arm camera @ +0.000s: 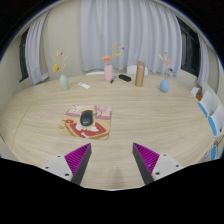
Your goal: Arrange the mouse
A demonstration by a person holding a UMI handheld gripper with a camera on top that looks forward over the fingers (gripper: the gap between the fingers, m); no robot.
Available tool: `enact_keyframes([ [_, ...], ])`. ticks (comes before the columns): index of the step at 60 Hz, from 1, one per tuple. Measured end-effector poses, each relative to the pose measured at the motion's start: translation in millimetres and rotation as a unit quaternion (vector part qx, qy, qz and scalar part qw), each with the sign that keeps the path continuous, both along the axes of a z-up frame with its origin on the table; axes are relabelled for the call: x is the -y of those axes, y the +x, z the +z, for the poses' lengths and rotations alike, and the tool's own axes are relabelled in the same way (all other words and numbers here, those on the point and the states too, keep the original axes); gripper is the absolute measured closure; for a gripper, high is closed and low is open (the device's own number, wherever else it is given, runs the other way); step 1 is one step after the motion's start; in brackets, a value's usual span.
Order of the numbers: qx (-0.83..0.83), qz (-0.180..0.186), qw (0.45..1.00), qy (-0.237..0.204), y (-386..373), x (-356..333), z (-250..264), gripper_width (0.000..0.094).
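Gripper (112, 160) fingers wide apart, holding nothing. Small dark mouse (87, 117) sits farther off on pink patterned mat (72, 127). Grab not started.

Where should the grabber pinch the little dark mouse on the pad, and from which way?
Probably pinch the mouse across its two long sides, near the middle, coming straight forward and down from the gripper. It lies flat on the mouse pad, lengthwise away from the open fingers, so its narrow width should fit between them.

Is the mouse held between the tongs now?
No, the mouse lies on the mouse mat, beyond the open, empty tongs.
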State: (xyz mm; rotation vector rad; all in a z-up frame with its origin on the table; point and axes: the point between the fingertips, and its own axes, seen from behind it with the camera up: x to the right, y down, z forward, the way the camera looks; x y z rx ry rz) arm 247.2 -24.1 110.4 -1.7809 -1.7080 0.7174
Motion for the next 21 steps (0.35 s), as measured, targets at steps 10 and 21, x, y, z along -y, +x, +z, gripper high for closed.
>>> enact_keyframes([
  [10, 0.006, -0.008, 1.000, 0.018, 32, -23, -6, 0.0082],
  [21, 0.014, -0.016, 1.000, 0.020, 41, -44, -12, 0.0086],
])
